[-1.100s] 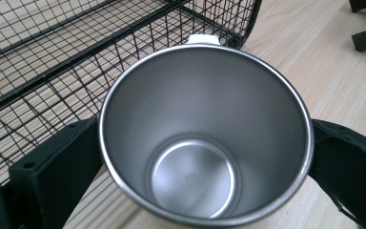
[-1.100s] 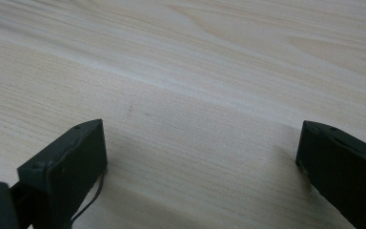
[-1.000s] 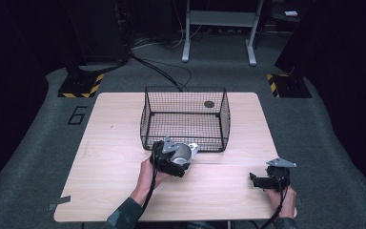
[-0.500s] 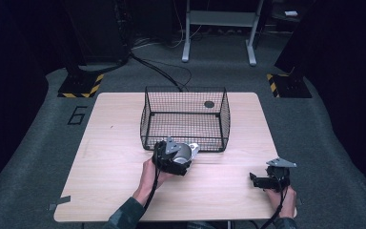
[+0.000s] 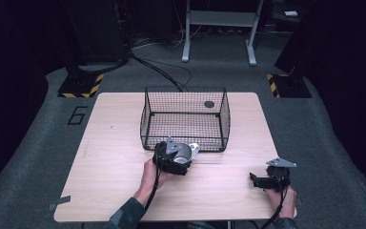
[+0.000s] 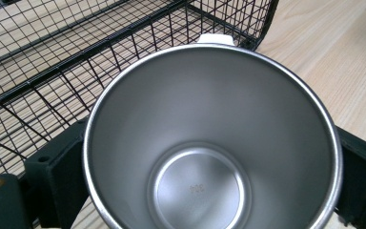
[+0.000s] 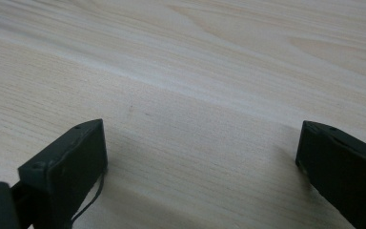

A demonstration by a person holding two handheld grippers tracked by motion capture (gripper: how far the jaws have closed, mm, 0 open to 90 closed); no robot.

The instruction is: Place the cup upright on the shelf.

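Steel fills my left gripper view: a shiny stainless-steel cup [image 6: 212, 138] with its open mouth facing the camera, clamped between the two black jaws of my left gripper [image 5: 174, 160], one at either side of its wall. A small white tab [image 6: 215, 38] peeks over its far rim. In the high view that gripper sits at centre frame, just in front of the near wall of the black wire-mesh basket [image 5: 186, 117], which stands on the pale wooden table [image 5: 114, 143]. My right gripper [image 5: 267, 180] rests low at the lower right of the high view, well apart from the cup, its jaws spread wide over bare wood
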